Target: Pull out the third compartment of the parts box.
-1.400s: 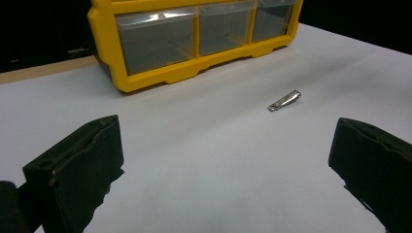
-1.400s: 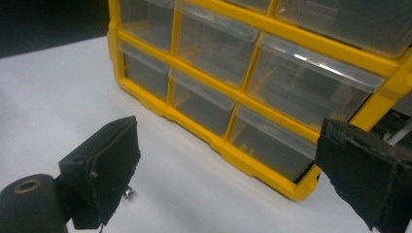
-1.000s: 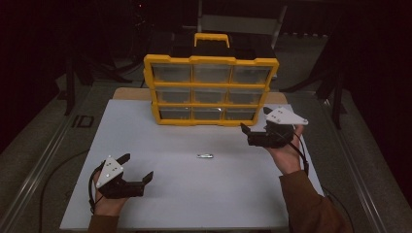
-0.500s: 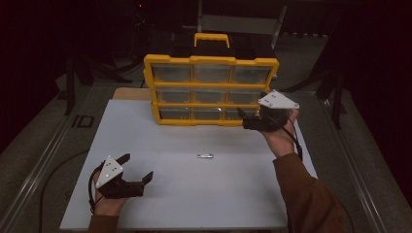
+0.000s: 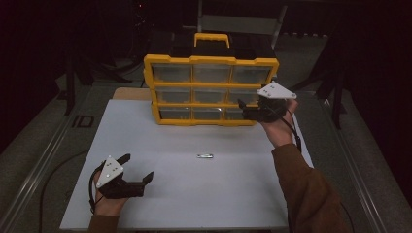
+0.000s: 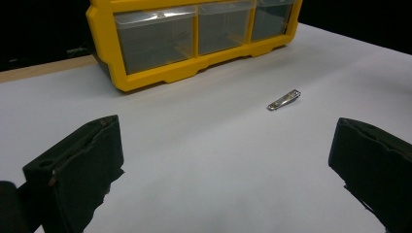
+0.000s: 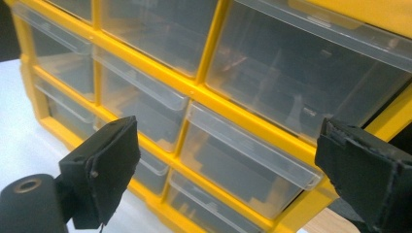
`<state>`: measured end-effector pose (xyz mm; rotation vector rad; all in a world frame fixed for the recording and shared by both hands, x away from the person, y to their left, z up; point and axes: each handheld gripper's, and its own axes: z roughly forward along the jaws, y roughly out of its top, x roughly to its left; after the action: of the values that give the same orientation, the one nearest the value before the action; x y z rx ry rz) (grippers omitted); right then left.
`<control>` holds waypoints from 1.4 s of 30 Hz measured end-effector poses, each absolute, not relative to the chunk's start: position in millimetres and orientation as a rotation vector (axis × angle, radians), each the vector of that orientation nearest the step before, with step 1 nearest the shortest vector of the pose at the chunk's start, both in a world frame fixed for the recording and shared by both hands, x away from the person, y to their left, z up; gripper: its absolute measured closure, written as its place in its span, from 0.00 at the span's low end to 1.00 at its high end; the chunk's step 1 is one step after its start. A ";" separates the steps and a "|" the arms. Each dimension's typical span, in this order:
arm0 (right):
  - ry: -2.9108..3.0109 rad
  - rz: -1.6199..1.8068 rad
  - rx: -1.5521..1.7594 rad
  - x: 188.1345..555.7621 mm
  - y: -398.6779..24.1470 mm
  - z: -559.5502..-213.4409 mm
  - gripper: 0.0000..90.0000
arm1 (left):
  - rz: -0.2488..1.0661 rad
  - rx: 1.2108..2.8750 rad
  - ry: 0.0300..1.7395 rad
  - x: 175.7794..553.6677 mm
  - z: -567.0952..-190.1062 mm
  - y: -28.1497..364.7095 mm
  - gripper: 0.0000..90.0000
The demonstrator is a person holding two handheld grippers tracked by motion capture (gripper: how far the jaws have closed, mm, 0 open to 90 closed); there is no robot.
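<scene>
Right gripper [image 5: 247, 108]: fingers spread wide, empty, raised just in front of the right-hand clear drawers [image 7: 248, 160] of the yellow organizer [image 5: 212, 60].
Left gripper [image 5: 137, 168]: fingers wide apart, empty, low over the white surface [image 5: 194, 194].
Nail clipper [image 5: 205, 156]: flat mid-surface, apart from both.

Dim room, dark surroundings, soft grainy frames.

One yellow drawer cabinet [image 5: 211, 90] with nine clear drawers, one small metal nail clipper [image 5: 205, 156], and two handheld black grippers on one white table [image 5: 204, 194].
</scene>
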<state>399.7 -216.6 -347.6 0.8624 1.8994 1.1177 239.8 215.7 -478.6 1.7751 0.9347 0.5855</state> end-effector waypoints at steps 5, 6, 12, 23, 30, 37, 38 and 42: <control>1.905 1.101 0.858 407.3 -215.2 -346.8 0.10 | 0.584 1.776 0.935 240.0 -478.9 215.7 0.00; 1.907 1.095 0.853 408.3 -214.9 -346.5 0.10 | 0.585 1.776 0.935 240.0 -479.0 215.6 0.00; 1.916 1.034 0.830 413.5 -209.6 -344.8 0.10 | 0.584 1.777 0.934 239.9 -479.0 215.6 0.00; 1.925 0.858 0.737 420.5 -199.7 -343.2 0.10 | 0.581 1.786 0.930 240.1 -479.2 215.2 0.00; 1.917 0.764 0.698 422.6 -197.8 -341.6 0.10 | 0.578 1.787 0.930 240.2 -479.5 214.8 0.00; 1.910 0.660 0.644 425.9 -197.5 -342.0 0.10 | 0.576 1.787 0.929 240.3 -479.8 214.4 0.00; 1.907 0.649 0.639 425.9 -197.1 -342.0 0.10 | 0.576 1.787 0.929 240.3 -479.8 214.3 0.00; 1.899 0.614 0.605 425.2 -194.8 -341.8 0.11 | 0.575 1.787 0.930 240.4 -480.0 214.2 0.00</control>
<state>425.2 -194.8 -341.8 0.6049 1.8988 0.6142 240.4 214.2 -480.0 1.7869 0.9296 0.5750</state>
